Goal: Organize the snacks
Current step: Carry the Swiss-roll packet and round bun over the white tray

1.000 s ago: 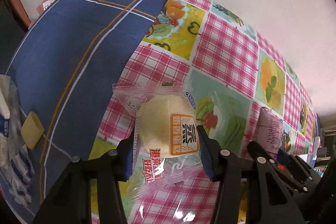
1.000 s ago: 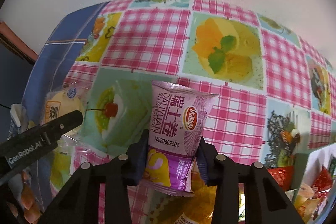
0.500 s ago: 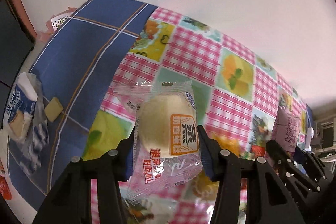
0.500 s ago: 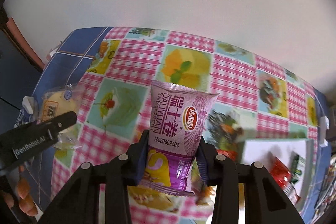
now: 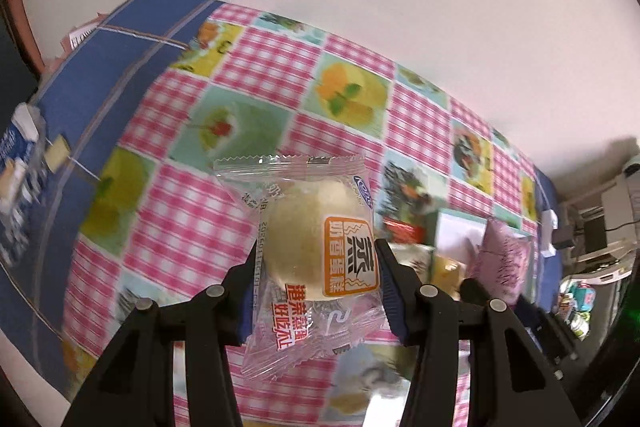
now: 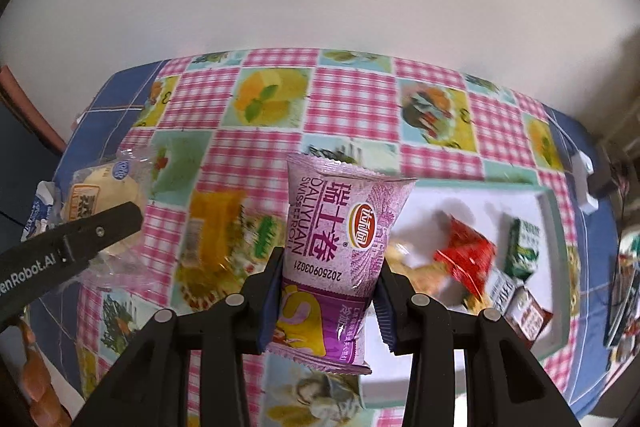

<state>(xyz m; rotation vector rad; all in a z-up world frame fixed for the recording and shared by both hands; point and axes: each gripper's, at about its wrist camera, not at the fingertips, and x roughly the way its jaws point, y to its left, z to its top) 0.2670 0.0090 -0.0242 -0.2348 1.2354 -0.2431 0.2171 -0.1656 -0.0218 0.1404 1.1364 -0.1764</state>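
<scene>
Clear plastic wraps the pale steamed cake that we see first, through the left wrist camera. Our left gripper is clamped on that cake, one finger at each side, holding it above a tablecloth of pink gingham and fruit-picture squares with a blue border. Far left on the blue border lies a blue and white packet, blurred. At the right edge we glimpse a purple wrapper held in the other tool.

Through the right wrist camera, our right gripper is closed on the purple Swiss roll pack, which stands upright between the fingers above the same cloth. To its right sits a white tray holding a red packet, a green carton and other small boxes. At left, the cake in its wrapper shows behind the tip of the left tool.
</scene>
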